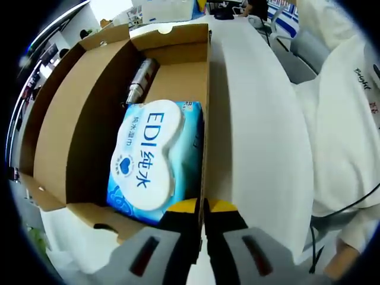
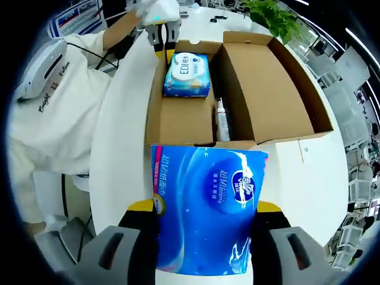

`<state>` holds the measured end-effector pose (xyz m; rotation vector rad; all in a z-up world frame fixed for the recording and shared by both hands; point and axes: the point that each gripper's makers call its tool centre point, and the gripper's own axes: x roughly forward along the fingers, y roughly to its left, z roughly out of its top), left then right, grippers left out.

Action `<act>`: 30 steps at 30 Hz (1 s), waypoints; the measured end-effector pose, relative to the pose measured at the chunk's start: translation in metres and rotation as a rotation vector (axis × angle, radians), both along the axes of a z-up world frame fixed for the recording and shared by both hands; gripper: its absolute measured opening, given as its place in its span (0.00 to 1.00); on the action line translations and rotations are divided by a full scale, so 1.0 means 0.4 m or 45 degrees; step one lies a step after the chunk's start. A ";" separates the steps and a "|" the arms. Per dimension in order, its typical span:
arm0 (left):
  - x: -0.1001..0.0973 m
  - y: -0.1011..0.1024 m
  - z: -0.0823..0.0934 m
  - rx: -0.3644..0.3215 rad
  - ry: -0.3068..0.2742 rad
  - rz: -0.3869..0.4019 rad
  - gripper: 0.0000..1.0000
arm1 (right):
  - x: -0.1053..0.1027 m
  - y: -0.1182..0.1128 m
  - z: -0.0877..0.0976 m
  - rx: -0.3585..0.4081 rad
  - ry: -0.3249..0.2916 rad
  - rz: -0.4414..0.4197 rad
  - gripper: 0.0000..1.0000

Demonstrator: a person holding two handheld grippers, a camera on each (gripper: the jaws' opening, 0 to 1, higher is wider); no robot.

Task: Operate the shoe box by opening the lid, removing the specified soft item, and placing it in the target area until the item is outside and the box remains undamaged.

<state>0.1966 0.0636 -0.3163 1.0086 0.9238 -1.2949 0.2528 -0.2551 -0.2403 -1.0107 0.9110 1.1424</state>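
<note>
While right gripper (image 2: 205, 217) clamps tissue pack (image 2: 208, 208), box (image 2: 178, 122) open

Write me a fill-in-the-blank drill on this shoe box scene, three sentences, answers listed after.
1. The right claw is shut on a ____ pack of tissues.
2. The cardboard shoe box has its lid ____.
3. Inside the box, beside the wet wipes pack, lies a slim ____, while the left claw is pinched on the box wall.

Missing words: blue; open; bottle
</note>
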 end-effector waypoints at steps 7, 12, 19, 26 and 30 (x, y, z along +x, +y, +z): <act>0.000 -0.001 -0.001 -0.001 0.001 0.000 0.03 | -0.026 -0.055 -0.049 -0.071 0.065 -0.016 0.61; 0.016 -0.001 -0.001 -0.001 0.003 -0.001 0.03 | -0.032 -0.070 -0.074 -0.113 0.063 0.012 0.61; 0.033 -0.001 -0.002 -0.001 0.005 0.000 0.03 | -0.046 -0.073 -0.099 -0.137 0.103 0.033 0.61; 0.039 0.000 -0.002 -0.001 0.005 -0.001 0.03 | -0.046 -0.080 -0.142 -0.167 0.121 0.032 0.61; 0.040 0.000 -0.002 -0.004 0.001 -0.002 0.03 | -0.053 -0.080 -0.168 -0.188 0.136 0.049 0.61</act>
